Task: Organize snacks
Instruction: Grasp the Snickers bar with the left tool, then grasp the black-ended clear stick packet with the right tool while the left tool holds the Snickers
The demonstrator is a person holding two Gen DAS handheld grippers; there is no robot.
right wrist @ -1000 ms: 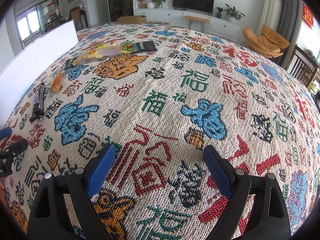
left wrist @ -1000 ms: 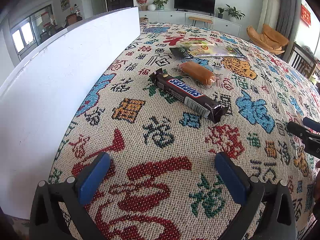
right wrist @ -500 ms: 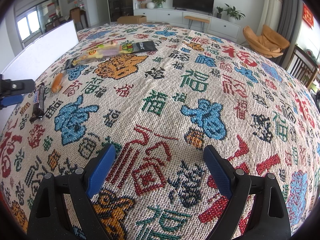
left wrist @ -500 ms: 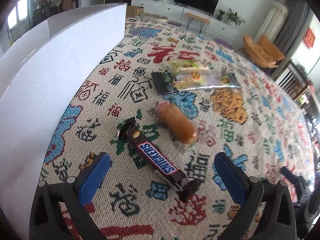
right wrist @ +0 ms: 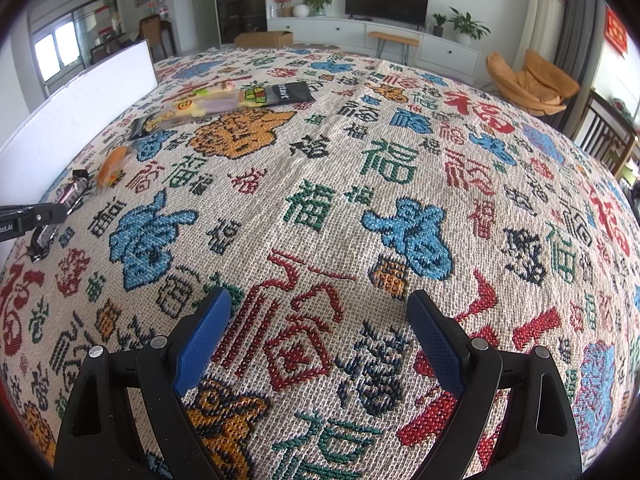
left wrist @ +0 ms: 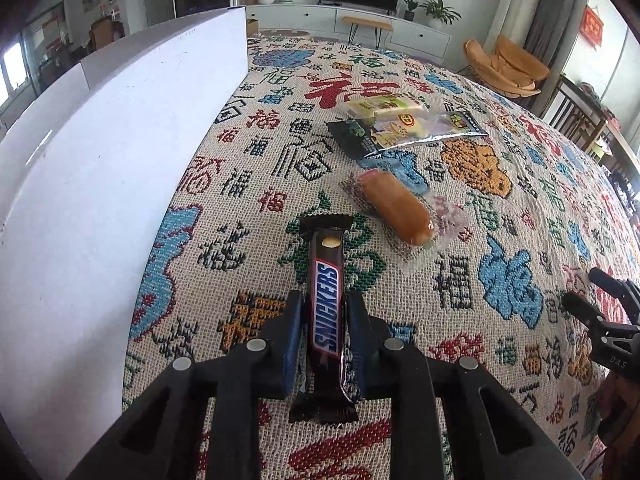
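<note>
My left gripper [left wrist: 324, 312] is shut on a brown Snickers bar [left wrist: 327, 276] that lies lengthwise between its blue pads on the patterned tablecloth. Just beyond it lies a wrapped orange bread roll [left wrist: 396, 208], then a dark-and-clear snack bag [left wrist: 404, 130] and a pale green packet [left wrist: 384, 105]. In the right wrist view, my right gripper [right wrist: 318, 336] is open and empty over bare cloth. The Snickers bar [right wrist: 72, 194], the roll [right wrist: 112, 166] and the snack bag [right wrist: 224, 104] show at far left there.
A tall white box wall [left wrist: 100, 184] stands along the left side of the table, close to the snacks. It also shows in the right wrist view [right wrist: 80, 108]. The right gripper's tip [left wrist: 600, 312] shows at the right edge of the left wrist view.
My left gripper moved forward over the Snickers bar and closed on it. The right gripper has not moved.
</note>
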